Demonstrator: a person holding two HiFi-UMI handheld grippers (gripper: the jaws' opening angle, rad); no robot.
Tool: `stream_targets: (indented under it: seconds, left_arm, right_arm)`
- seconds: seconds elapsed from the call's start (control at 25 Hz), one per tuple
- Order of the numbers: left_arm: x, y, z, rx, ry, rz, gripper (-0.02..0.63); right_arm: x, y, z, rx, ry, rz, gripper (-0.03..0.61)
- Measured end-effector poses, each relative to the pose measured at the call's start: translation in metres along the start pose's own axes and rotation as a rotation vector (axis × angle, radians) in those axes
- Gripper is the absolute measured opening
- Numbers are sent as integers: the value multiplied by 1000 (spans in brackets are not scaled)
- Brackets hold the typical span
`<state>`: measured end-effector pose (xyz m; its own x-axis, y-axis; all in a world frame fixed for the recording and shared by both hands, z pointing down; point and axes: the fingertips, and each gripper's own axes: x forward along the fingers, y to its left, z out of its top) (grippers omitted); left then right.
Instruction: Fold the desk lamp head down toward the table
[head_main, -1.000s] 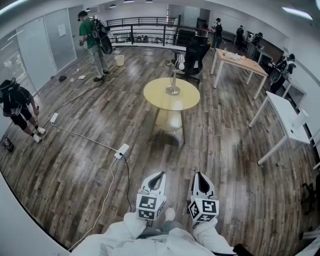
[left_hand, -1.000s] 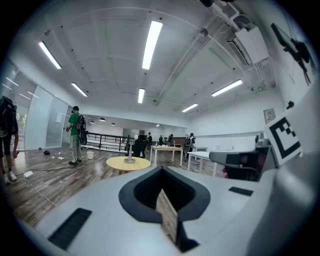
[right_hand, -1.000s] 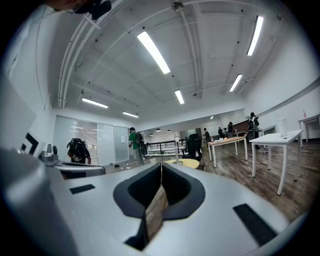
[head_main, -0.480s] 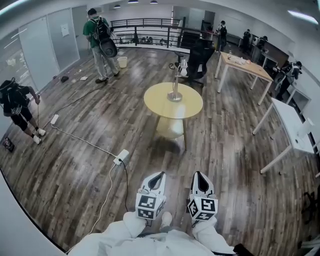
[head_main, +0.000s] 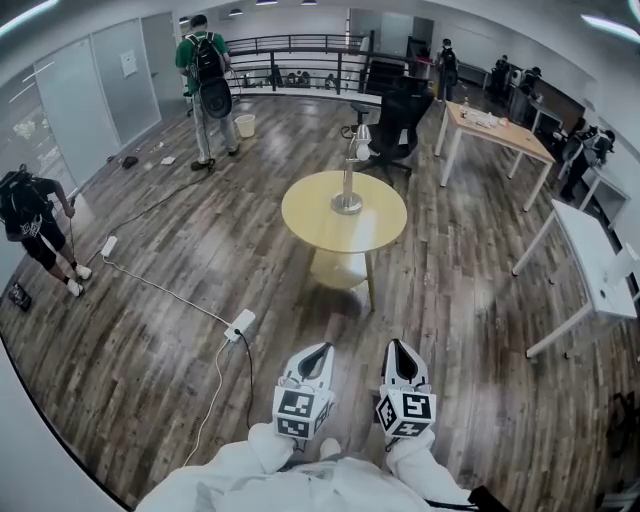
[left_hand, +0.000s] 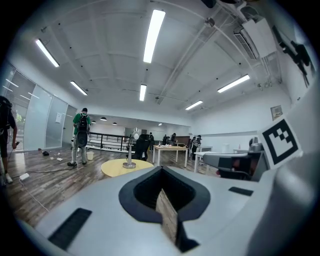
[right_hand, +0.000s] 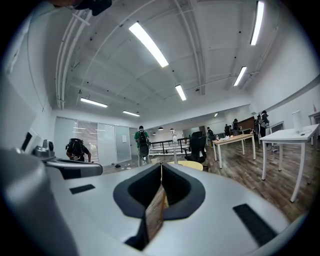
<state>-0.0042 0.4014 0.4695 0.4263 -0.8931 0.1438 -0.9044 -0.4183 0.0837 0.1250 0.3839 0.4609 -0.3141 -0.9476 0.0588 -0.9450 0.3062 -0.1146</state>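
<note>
On the round table: the desk lamp (head_main: 347, 178) stands on its disc base towards the far side of the yellow table (head_main: 320, 228), pole upright, head up at the top. The head's exact tilt is too small for us to read.
Left tongs: our left gripper (head_main: 320, 350) has its jaws pressed together with nothing between them. It is held low in front of us, well apart from the lamp.
Right tongs: our right gripper (head_main: 399, 346) is likewise closed on nothing, just beside the left one and pointing towards the table.
Done: nothing, as far as we can judge. The lamp looks untouched and its head is not lowered.
Left to do: all of it, in our view. We must reach the table, steady the base or pole with one gripper, and bring the head down with the other.
Table surface: smooth, pale yellow, bare except for the lamp, on a single central foot.
Floor: dark wood planks with glare. A white power strip (head_main: 243, 322) and its cable lie to the left of our line to the table.
Room: an open office with a black chair (head_main: 400, 112) behind the table, a wooden desk (head_main: 497, 132) far right, a white desk (head_main: 590, 262) at the right, a railing at the back and strip lights overhead.
People: one in a green top (head_main: 205, 72) with a backpack at the back left, another at the left edge, and more by the far desks.
</note>
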Motion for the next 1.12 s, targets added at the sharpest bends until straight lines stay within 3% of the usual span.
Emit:
stream_targets:
  seconds: [0.36, 1.12]
  left_arm:
    - [65, 11, 9, -12, -5, 15, -3]
    - [169, 69, 19, -15, -5, 38, -3]
  right_arm:
    - [53, -37, 3, 0, 15, 15, 12]
    - [170, -65, -3, 4, 43, 38, 12]
